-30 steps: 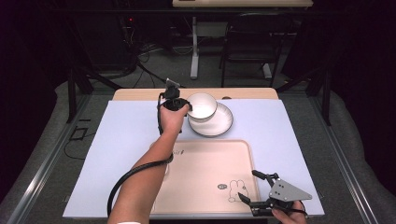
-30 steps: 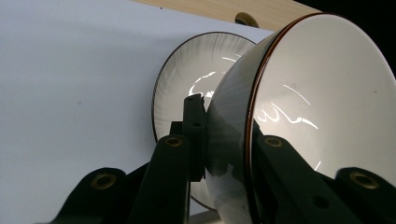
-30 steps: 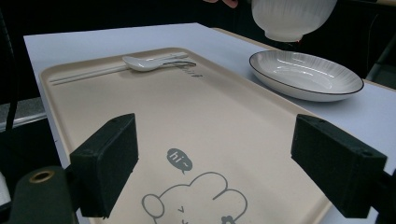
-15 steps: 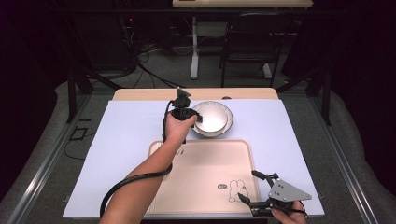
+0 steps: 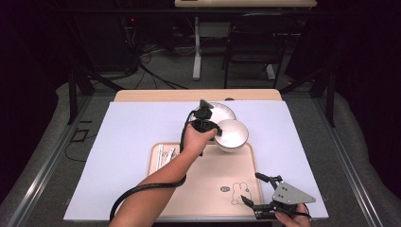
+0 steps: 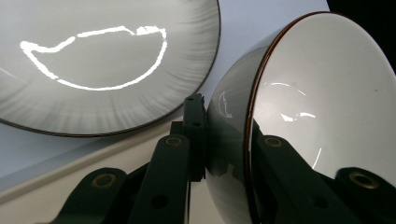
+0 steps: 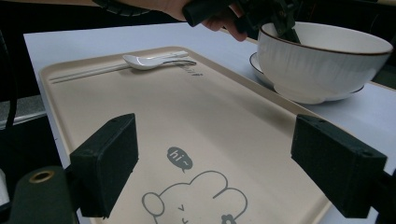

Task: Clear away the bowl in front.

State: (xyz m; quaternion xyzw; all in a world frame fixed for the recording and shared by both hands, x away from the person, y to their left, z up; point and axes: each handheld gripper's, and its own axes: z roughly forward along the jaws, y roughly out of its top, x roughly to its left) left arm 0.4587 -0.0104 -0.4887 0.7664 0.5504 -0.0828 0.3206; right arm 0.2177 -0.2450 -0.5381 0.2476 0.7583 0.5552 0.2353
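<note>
1. Room and surface: a dim room with dark surroundings, a grey floor and cables on it; a second desk and a chair (image 5: pixel 246 42) stand behind. The surface (image 5: pixel 142 127) is covered with a pale lilac sheet, with a wooden edge showing at its far side.
2. On the surface lies a beige tray (image 5: pixel 208 184) printed with a cartoon rabbit; a white spoon (image 7: pixel 149 60) and chopsticks (image 7: pixel 93 71) lie along one end of the tray.
3. The left hand-held gripper (image 5: pixel 210 130) is clamped on the wall of a white bowl (image 5: pixel 231 135), one jaw inside, one outside, carrying it above the tray's far edge. A plate (image 5: pixel 220 111) sits just beyond, on the sheet.
4. The right hand-held gripper (image 5: pixel 257 189) rests at the tray's near right corner, jaws wide apart and holding nothing.
5. Risk: the grip takes only one glazed, smooth side, so the bowl may pivot or slip free if the hand tilts.
6. Risk: lowered too soon, the bowl's foot could catch the tray's raised rim or knock the plate, and settle half on, half off.
</note>
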